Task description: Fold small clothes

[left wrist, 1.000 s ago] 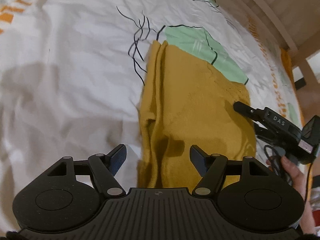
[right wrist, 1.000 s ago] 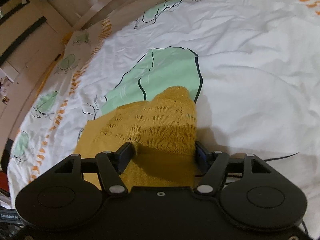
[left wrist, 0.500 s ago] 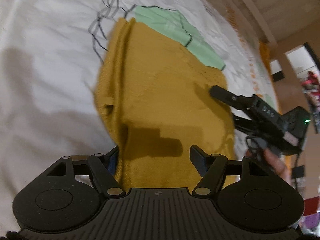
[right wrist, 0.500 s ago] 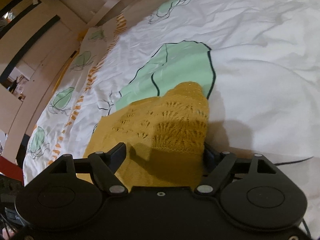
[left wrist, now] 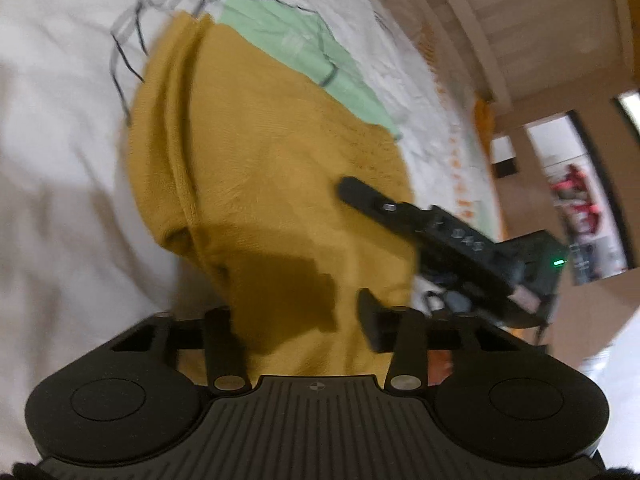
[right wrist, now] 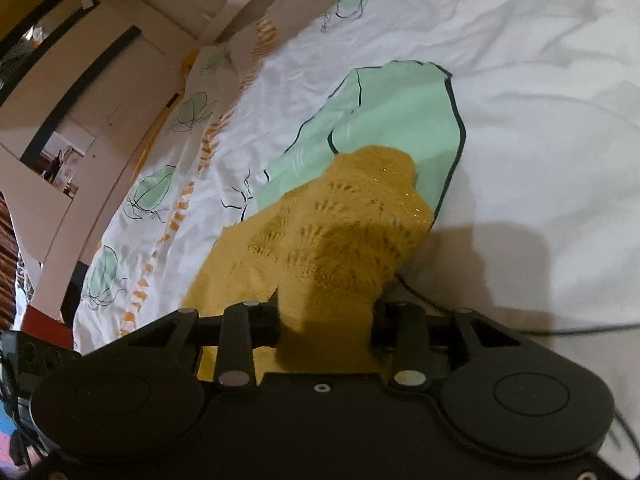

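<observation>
Cloth is bunching between the fingers of both tongs, the left gripper (left wrist: 298, 320) and the right gripper (right wrist: 325, 312) each pinching the near edge of the mustard knit garment (left wrist: 272, 168), so the fold seems to be in its gripping and lifting step. Judging from this, the next move is calling for both hands carrying that edge together over the far half, keeping it level. Farther out, the garment is lying already doubled lengthwise on the white patterned bedsheet (right wrist: 540, 60), its lacy end (right wrist: 360, 208) resting on a green patch.

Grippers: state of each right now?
Left gripper: shut on the mustard-yellow knitted garment.
Right gripper: shut on the same garment's lace-patterned edge.
</observation>
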Demonstrator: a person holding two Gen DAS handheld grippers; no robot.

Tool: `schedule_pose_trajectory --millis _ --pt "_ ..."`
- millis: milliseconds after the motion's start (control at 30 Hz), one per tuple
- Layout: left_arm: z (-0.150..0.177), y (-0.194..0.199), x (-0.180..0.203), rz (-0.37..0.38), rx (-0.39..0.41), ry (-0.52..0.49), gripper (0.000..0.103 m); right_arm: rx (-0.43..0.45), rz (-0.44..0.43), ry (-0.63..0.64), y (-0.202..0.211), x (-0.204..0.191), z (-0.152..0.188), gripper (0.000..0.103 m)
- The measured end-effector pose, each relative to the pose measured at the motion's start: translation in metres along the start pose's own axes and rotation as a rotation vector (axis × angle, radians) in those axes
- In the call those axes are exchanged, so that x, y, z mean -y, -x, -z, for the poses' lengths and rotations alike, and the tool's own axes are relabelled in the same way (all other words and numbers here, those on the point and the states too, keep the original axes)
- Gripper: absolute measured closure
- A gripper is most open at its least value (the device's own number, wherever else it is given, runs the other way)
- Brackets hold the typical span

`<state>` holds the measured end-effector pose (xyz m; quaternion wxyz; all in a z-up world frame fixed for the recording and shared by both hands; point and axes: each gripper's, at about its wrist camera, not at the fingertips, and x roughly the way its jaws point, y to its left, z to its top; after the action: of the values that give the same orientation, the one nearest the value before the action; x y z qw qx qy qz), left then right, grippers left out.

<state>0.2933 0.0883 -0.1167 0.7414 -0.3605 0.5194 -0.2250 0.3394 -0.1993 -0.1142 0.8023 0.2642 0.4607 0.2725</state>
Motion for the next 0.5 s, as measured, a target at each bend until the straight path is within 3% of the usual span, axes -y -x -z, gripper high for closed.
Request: schedule_pose_trajectory --millis 67,233,333,500 --pt "0.004 -0.002 0.004 0.029 -0.018 0.019 0.066 -0.009 0.018 0.006 0.006 -0.006 0.0 0.058" --pt "0.026 -0.002 0.03 0.05 -0.055 -0.063 0.066 -0.054 0.072 0.012 0.034 -0.024 0.007 0.059" --pt "0.051 0.001 0.041 0.079 -0.101 -0.071 0.066 -0.084 0.093 0.033 0.064 -0.032 0.024 0.059" --pt "0.1 0.013 0.068 0.061 -0.142 -0.148 0.066 -0.119 0.097 0.036 0.116 -0.037 0.06 0.064"
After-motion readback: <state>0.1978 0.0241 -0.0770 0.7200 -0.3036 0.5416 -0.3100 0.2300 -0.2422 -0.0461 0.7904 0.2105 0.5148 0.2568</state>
